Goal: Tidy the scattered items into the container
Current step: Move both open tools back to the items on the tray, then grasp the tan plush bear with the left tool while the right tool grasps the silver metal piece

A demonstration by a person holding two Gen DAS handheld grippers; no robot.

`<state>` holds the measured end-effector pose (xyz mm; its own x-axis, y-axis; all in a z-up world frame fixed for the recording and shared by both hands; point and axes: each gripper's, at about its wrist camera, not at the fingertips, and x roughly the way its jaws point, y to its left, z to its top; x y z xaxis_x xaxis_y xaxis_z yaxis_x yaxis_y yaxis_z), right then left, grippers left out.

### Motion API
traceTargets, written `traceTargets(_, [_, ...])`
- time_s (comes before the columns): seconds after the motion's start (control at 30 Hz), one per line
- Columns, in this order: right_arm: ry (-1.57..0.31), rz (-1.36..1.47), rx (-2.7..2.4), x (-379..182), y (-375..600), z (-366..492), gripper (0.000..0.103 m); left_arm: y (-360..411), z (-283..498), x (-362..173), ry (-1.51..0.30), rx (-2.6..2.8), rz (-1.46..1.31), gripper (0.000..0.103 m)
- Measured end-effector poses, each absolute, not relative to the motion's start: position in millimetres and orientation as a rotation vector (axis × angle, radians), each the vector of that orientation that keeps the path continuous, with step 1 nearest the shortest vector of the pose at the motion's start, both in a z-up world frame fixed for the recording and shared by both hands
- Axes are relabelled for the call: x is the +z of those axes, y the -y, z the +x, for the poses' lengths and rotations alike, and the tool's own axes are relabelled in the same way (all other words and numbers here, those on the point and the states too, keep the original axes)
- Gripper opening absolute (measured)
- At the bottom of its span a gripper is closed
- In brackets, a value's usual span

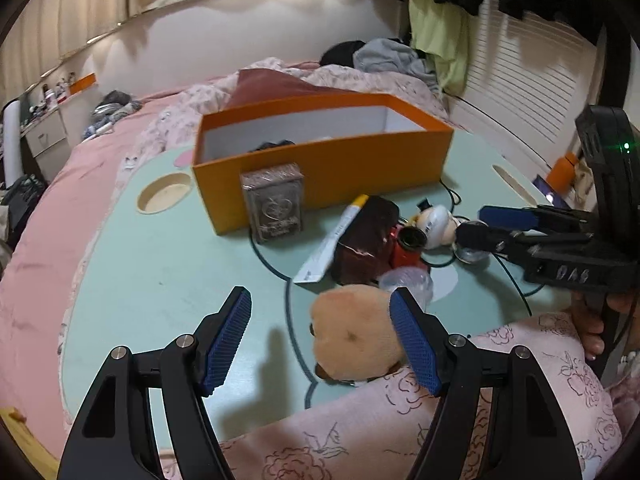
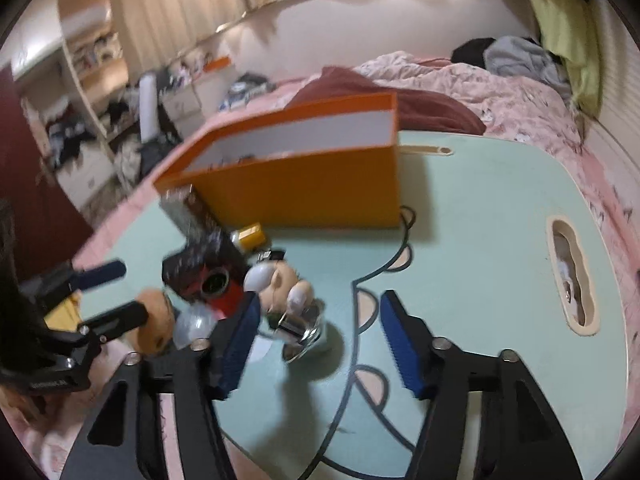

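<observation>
Mint surface (image 1: 160, 264) sat on pink bed (image 1: 36, 248), cluttered bedroom. Orange box (image 1: 320, 168) ran lengthwise left-right, open top up. Left gripper (image 1: 320, 336) fingers open beside plush (image 1: 352, 332); right gripper (image 2: 316, 340) fingers open, gripping nothing.

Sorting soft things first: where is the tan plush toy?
In the left wrist view the plush toy lies on the green table, touching the left gripper's right finger.
</observation>
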<state>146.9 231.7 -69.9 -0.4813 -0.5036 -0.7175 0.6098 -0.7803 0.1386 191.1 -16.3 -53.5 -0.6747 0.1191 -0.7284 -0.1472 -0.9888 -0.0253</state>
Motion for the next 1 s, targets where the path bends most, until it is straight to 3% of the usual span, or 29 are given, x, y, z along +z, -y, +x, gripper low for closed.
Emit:
traceTargets(0.1, [-0.258, 1.039, -2.246, -80, -223, 153, 0.053, 12, 189, -58, -0.071, 2.716, -1.21, 0.072])
traceTargets(0.17, [-0.292, 1.03, -2.249, -81, -219, 156, 0.033, 8, 189, -59, -0.088, 2.704, -1.205, 0.072])
traceTargets(0.27, [-0.306, 1.026, -2.248, -83, -219, 157, 0.029, 8, 191, -58, -0.064, 2.679, -1.185, 0.037])
traceTargets(0.57, [-0.215, 0.915, -2.302, -64, -235, 168, 0.028, 45, 218, -29, 0.136, 2.749, -1.012, 0.036])
traceTargets(1.0, [-0.084, 0.746, -2.322, -37, -248, 178, 0.028, 47, 216, -31, 0.185, 2.754, -1.011, 0.037])
